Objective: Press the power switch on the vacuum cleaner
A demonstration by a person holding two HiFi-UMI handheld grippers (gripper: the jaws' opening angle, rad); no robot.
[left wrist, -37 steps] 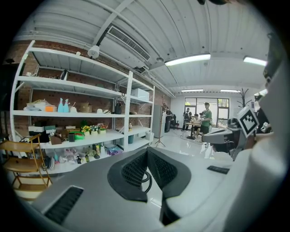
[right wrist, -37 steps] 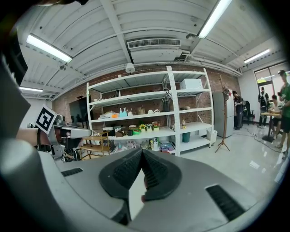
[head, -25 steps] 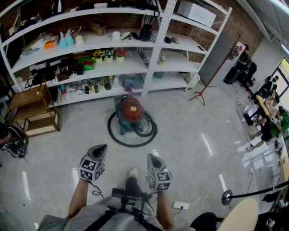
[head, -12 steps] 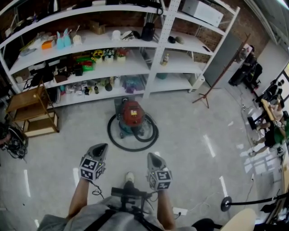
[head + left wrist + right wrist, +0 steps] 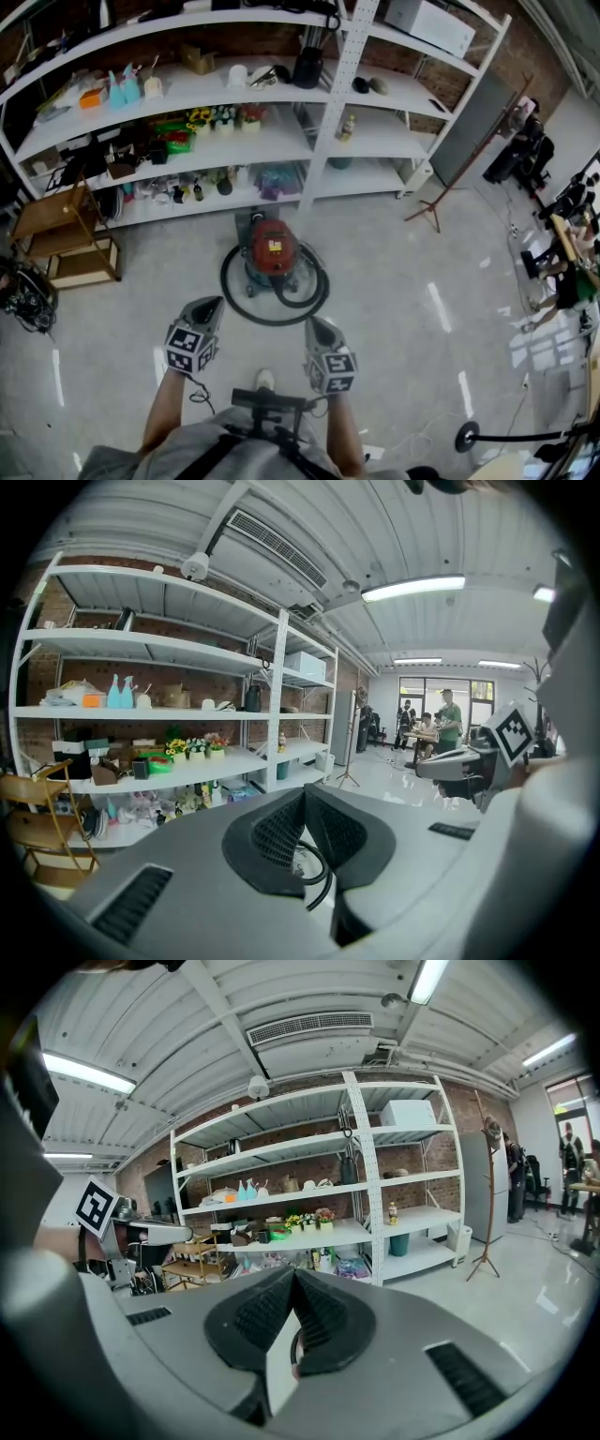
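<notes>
The vacuum cleaner (image 5: 273, 251) is a red-topped canister standing on the floor in front of the shelves, with its black hose (image 5: 246, 304) looped round it. I cannot make out its power switch at this distance. My left gripper (image 5: 212, 305) and right gripper (image 5: 313, 324) are held side by side, well short of the vacuum and pointing towards it. Both are shut with nothing between the jaws. In the left gripper view the pads (image 5: 281, 832) meet at the tip, and a piece of the black hose (image 5: 316, 862) shows through the gap below them. In the right gripper view the pads (image 5: 319, 1314) also meet.
White shelving (image 5: 328, 112) full of small items runs behind the vacuum. A wooden rack (image 5: 66, 234) stands at the left and a coat stand (image 5: 469, 159) at the right. People sit at desks at the far right (image 5: 572, 244). A black round stand base (image 5: 466, 436) lies near my feet.
The view has moved forward: the vacuum and shelves sit lower and nearer in the head view. Both grippers keep the same place in the view and stay shut.
</notes>
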